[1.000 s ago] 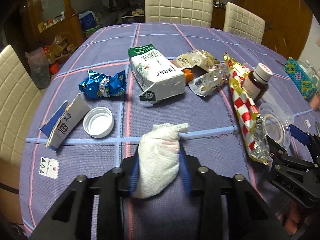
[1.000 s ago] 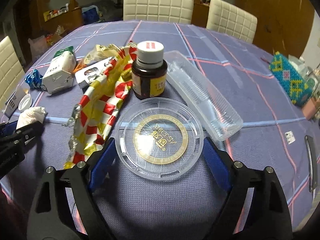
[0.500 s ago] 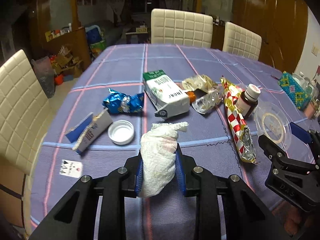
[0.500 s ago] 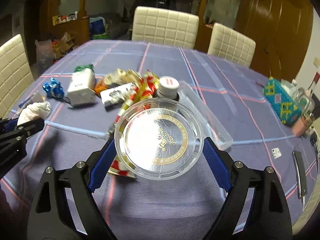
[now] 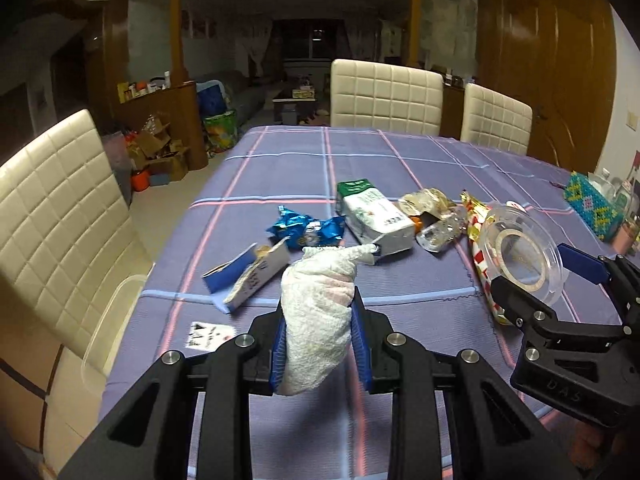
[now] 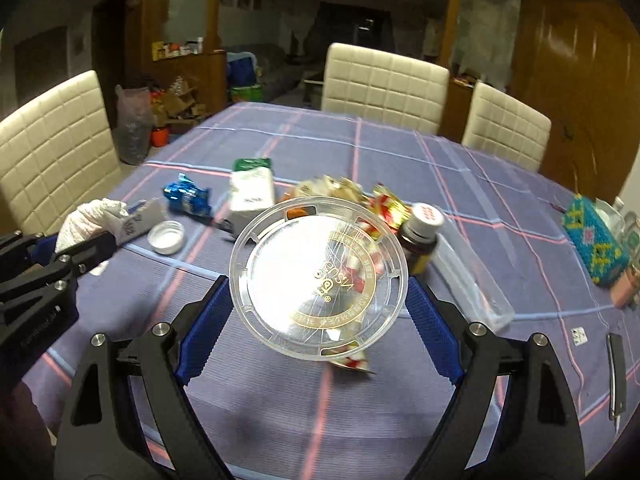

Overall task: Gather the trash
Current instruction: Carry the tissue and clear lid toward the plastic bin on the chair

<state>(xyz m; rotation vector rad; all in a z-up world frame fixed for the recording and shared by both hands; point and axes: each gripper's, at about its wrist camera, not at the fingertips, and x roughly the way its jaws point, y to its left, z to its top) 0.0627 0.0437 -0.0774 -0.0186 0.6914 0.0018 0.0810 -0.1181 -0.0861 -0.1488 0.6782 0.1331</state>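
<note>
Listing what each hand carries above the table [image 5: 420, 168]:

- Left gripper [image 5: 320, 344]: jaws drawn narrow, pressing both sides of a crumpled white tissue wad [image 5: 320, 312]; the wad's twisted tip points to 1 o'clock. In the right wrist view this gripper [image 6: 86, 246] sits at 9 o'clock with the wad [image 6: 86, 220] showing above it.
- Right gripper [image 6: 318, 314]: jaws spread wide, blue pads touching opposite edges of a clear round plastic lid [image 6: 320, 284], tilted and clear of the cloth. In the left wrist view the gripper [image 5: 544, 276] and lid [image 5: 524, 258] appear at 3 o'clock.
- Trash lying on the purple checked cloth: blue foil wrapper [image 5: 306, 230], green-and-white carton [image 5: 372, 216], blue-and-white box [image 5: 248, 276], red-yellow checked wrapper [image 6: 390, 206], brown bottle with white cap [image 6: 420, 236], white screw cap [image 6: 167, 237], clear oblong tray [image 6: 472, 280].
- At the table's 3 o'clock edge: beaded teal box [image 6: 592, 240].
</note>
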